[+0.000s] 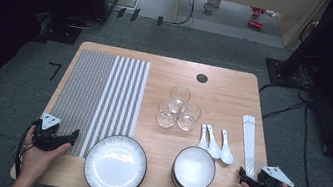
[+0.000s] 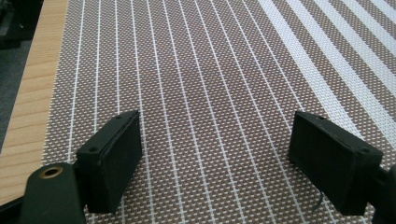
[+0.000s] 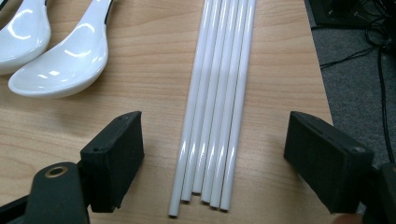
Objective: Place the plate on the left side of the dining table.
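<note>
My left gripper [image 1: 72, 135] rests at the near left corner of the table over the striped woven placemat [image 1: 101, 96], jaws wide open with nothing between them; its own view has the placemat [image 2: 210, 79] under the open gripper [image 2: 233, 163]. My right gripper [image 1: 244, 175] sits at the near right edge, open, just short of several white chopsticks [image 1: 250, 139]. In the right gripper view the chopsticks [image 3: 217, 107] lie between and beyond the spread jaws of the gripper [image 3: 224, 163], untouched.
A white plate [image 1: 115, 165] with a striped rim and a stack of white bowls [image 1: 193, 169] sit near the front edge. Three glasses [image 1: 178, 108] cluster mid-table. Three white spoons [image 1: 216, 144] lie left of the chopsticks; two spoons [image 3: 60, 51] appear up close.
</note>
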Demonstrator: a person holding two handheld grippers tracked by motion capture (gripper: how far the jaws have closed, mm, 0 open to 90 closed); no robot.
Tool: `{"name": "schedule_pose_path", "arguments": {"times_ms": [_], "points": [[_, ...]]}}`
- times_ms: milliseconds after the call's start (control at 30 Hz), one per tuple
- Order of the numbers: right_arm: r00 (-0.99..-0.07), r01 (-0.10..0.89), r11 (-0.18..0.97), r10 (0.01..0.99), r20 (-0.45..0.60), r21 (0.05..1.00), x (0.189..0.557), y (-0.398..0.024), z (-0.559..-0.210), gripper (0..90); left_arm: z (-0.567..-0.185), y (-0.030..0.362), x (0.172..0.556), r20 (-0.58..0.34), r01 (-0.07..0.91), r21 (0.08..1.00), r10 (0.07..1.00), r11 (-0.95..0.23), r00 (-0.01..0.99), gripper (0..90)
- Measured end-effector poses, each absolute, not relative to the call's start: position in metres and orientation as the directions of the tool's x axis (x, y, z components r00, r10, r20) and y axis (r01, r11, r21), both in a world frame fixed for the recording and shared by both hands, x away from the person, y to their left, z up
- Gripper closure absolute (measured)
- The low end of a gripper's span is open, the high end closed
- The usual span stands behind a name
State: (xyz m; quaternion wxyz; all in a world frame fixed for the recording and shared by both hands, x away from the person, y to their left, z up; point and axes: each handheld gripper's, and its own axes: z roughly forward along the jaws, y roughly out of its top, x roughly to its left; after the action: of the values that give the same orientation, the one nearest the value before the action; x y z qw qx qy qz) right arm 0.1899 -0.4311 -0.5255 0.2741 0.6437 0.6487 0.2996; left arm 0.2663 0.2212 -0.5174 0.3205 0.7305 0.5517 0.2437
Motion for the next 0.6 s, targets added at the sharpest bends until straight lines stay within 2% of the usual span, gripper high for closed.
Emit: {"name": "schedule_pose_path", "arguments": {"times_ms": [133, 300, 433, 600], "points": [[-0.028, 0.671, -0.003, 0.999, 0.029, 0.741, 0.190, -0.431, -0.526, 18.2, -0.514, 0.220, 0.265, 0.030, 0.656, 0.730, 0.968, -0.191, 0.249, 15.7], [-0.004, 0.655, -0.039, 0.998, 0.055, 0.755, 0.187, -0.433, -0.523, 18.6, -0.506, 0.222, 0.261, -0.012, 0.640, 0.754, 0.972, -0.144, 0.233, 14.0], [0.013, 0.596, -0.113, 0.991, 0.132, 0.795, 0.177, -0.432, -0.502, 16.4, -0.490, 0.221, 0.253, -0.009, 0.568, 0.817, 0.983, -0.098, 0.182, 14.2], [-0.009, 0.557, -0.117, 0.989, 0.147, 0.822, 0.170, -0.420, -0.478, 14.7, -0.476, 0.215, 0.249, -0.067, 0.555, 0.829, 0.972, -0.072, 0.225, 14.0]]}}
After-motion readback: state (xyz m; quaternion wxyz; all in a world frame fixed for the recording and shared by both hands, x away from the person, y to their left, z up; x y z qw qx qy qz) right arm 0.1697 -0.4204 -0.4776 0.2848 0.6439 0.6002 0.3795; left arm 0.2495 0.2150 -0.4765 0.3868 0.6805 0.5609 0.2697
